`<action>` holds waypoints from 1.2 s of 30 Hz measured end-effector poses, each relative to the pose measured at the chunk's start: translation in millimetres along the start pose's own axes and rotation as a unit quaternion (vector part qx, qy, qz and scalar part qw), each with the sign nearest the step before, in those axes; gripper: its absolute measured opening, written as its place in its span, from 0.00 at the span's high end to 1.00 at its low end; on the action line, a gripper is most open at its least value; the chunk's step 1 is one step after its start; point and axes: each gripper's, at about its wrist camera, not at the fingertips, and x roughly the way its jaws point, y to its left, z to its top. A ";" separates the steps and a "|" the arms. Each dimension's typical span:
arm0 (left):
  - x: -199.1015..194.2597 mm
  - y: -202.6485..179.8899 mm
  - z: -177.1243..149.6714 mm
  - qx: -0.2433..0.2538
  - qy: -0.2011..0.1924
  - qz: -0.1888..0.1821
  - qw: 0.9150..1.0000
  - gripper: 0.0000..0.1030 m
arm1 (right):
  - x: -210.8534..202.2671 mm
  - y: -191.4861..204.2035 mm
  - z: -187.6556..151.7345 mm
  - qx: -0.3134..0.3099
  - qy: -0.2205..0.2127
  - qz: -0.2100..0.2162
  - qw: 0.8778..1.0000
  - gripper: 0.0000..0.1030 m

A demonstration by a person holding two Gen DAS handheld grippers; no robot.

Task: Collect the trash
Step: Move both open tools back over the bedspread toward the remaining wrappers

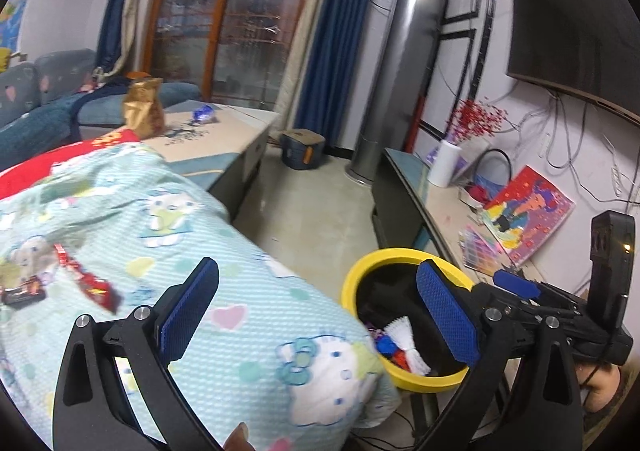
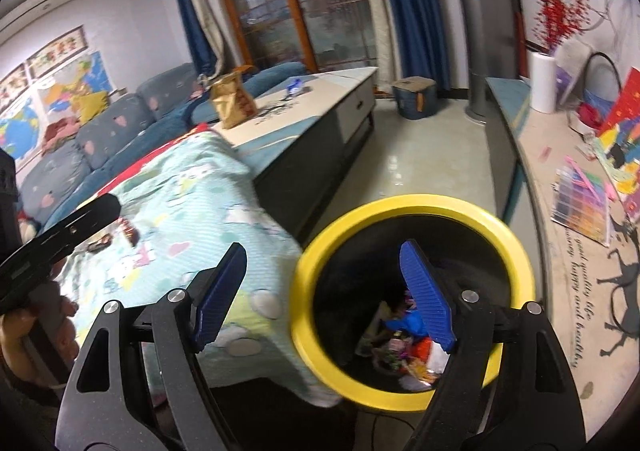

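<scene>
A black bin with a yellow rim point(image 1: 362, 269) point(image 2: 320, 243) stands on the floor beside the blanket-covered table and holds wrappers and white paper point(image 1: 408, 343) point(image 2: 404, 347). My left gripper point(image 1: 320, 311) is open and empty, over the blanket edge by the bin. My right gripper point(image 2: 324, 291) is open and empty, above the bin's left rim; it also shows at the right of the left wrist view point(image 1: 516, 285). Red snack wrappers point(image 1: 86, 283) point(image 2: 130, 237) and a dark wrapper point(image 1: 22, 295) lie on the blanket. A gold bag point(image 1: 142, 109) point(image 2: 232, 101) and a blue wrapper point(image 1: 204, 114) point(image 2: 295, 85) sit on the far table.
A cartoon-print blanket point(image 1: 200, 251) point(image 2: 180, 211) covers the near table. A long coffee table point(image 2: 332, 99) lies beyond. A TV cabinet point(image 1: 436, 203) point(image 2: 560, 179) on the right holds a paper roll and paintings. A sofa point(image 2: 100, 139) is on the left; a blue box point(image 1: 302, 149) sits on the floor.
</scene>
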 end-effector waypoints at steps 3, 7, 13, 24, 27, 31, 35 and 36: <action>-10.3 15.9 0.0 -0.010 -0.006 0.017 1.000 0.06 | 4.2 21.3 0.2 -0.017 0.002 0.018 1.000 0.31; -23.5 38.7 0.7 -0.023 -0.016 0.042 0.999 0.06 | 10.5 50.0 -1.3 -0.041 0.007 0.046 0.998 0.31; -39.1 73.5 4.1 -0.045 -0.028 0.075 0.996 0.06 | 23.2 89.8 -2.8 -0.065 0.016 0.082 0.994 0.31; -59.3 158.5 -8.1 -0.118 -0.028 0.167 0.978 0.06 | 65.7 157.6 -3.3 -0.105 0.056 0.140 0.983 0.31; -64.6 185.2 -15.7 -0.148 -0.024 0.186 0.971 0.06 | 81.5 175.8 -3.4 -0.120 0.072 0.152 0.978 0.31; -66.5 220.7 -24.7 -0.199 -0.010 0.202 0.959 0.07 | 105.5 199.1 -2.6 -0.132 0.094 0.166 0.973 0.33; -68.2 248.4 -35.0 -0.245 0.000 0.197 0.949 0.09 | 129.2 222.8 -3.6 -0.153 0.115 0.175 0.966 0.44; -67.5 254.0 -36.7 -0.253 0.003 0.195 0.948 0.10 | 135.5 228.2 -4.2 -0.158 0.121 0.176 0.964 0.47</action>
